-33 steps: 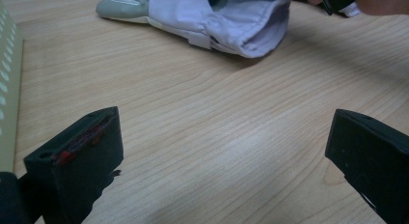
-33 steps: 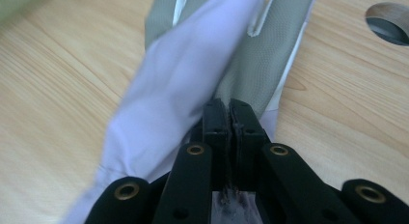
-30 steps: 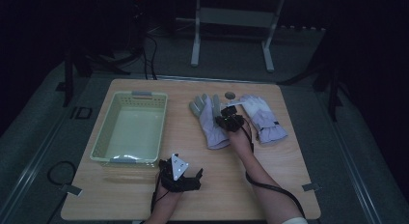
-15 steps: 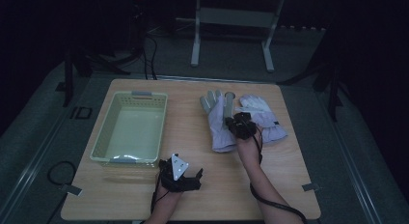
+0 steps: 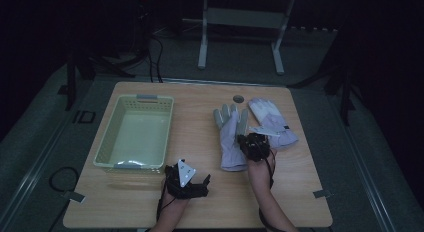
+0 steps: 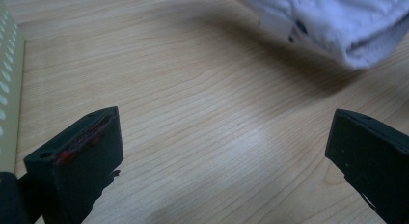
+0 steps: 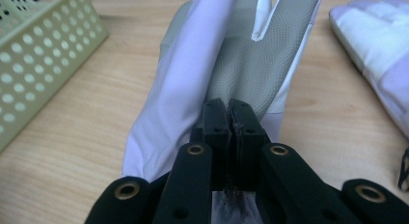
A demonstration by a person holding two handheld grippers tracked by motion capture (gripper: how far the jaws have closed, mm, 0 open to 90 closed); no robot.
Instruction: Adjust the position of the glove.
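The grey-palmed glove [image 7: 226, 64] lies on the worktop [image 5: 210, 202], stretching away ahead of the right gripper [image 7: 230, 119], whose jaws are pressed together on its cuff end. Beside it lies a second glove [image 5: 274, 123]. The left gripper [image 6: 224, 151] rests low, jaws wide apart, empty, basket [image 5: 135, 137] beside.

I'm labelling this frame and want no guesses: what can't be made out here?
- Cuff of the grey-palmed glove: right gripper view, hidden by the right gripper, jaws shut.
- Second glove: same view, cut by the right edge.
- Basket: left gripper view, cut by the left edge.
- Small round thing: high view, too small.
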